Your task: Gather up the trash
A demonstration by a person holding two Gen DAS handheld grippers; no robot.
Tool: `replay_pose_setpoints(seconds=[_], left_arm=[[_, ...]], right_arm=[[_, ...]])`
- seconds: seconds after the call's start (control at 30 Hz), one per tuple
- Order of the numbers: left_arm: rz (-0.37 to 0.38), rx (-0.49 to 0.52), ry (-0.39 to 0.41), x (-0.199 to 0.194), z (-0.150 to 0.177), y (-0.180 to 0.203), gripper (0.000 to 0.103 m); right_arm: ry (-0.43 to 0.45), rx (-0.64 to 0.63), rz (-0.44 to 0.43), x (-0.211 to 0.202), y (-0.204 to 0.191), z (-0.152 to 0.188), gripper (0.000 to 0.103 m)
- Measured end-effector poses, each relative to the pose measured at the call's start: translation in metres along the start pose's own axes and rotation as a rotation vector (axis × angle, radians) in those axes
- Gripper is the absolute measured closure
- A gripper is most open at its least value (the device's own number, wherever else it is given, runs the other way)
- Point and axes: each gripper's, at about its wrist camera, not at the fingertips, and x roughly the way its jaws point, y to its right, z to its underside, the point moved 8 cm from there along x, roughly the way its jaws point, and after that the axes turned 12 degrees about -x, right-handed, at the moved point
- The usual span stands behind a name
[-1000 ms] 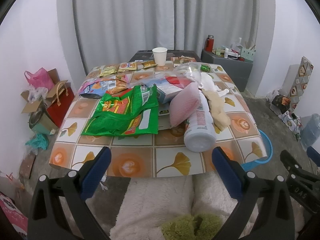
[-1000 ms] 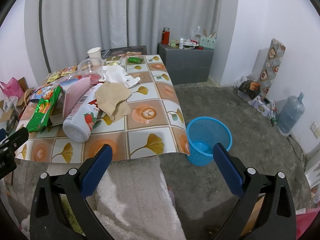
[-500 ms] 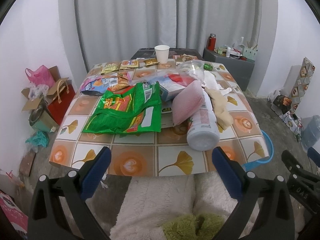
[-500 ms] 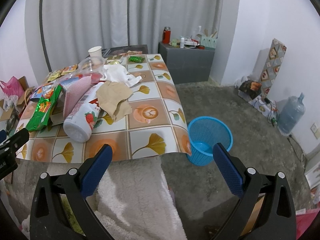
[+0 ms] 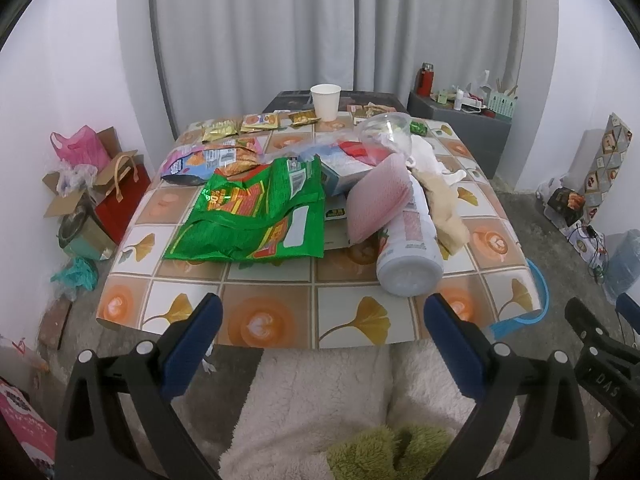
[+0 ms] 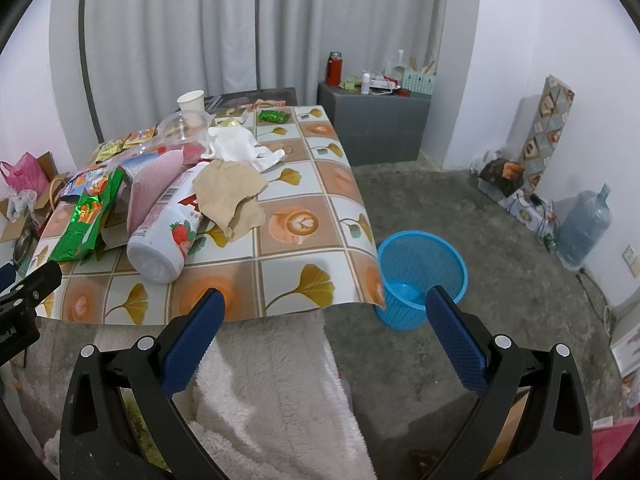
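A low table (image 5: 280,320) with a leaf-pattern cloth holds trash: a green snack bag (image 5: 256,216), a white strawberry bottle (image 5: 410,252) on its side, a pink pouch (image 5: 376,204), crumpled brown paper (image 6: 232,192), white tissue (image 6: 236,146), a clear plastic cup (image 5: 386,132) and a paper cup (image 5: 326,100). A blue basket (image 6: 424,276) stands on the floor at the table's right corner. My left gripper (image 5: 320,332) is open and empty before the table's near edge. My right gripper (image 6: 322,328) is open and empty, between table corner and basket.
Small snack packets (image 5: 260,122) line the table's far side. Bags and boxes (image 5: 92,184) sit on the floor at the left. A grey cabinet (image 6: 376,124) stands behind, a water jug (image 6: 586,226) and boxes at the right wall. A fluffy white cover (image 6: 272,392) lies below me.
Both grippers have drifted slightly; the left view now sits a little closer to the table. Nothing on the table has moved.
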Motion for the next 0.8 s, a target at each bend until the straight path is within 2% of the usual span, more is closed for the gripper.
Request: replay_pose_setpoints(seconds=[0.17,0.3,0.5,0.63,0.8], left_arm=[[-0.004,0.001,-0.022,0.009,0.005,-0.003,0.004],[0.011,-0.006,-0.006,0.014,0.000,-0.009,0.004],[0.095,-0.073,0.049,0.022,-0.021,-0.025,0.004],[0.166,-0.076,0.088,0.030,-0.039,-0.029,0.004],[0.228,-0.071,0.161,0.034,-0.066,-0.032,0.004]], right_arm=[[0.004,0.001,-0.001,0.003,-0.004,0.002,0.007],[0.039,0.004,-0.006,0.006,-0.003,-0.005,0.007],[0.091,-0.024,-0.049,0.020,-0.005,-0.024,0.007],[0.105,-0.036,-0.118,0.037,-0.013,-0.031,0.007],[0.119,-0.032,-0.137,0.050,-0.014,-0.043,0.007]])
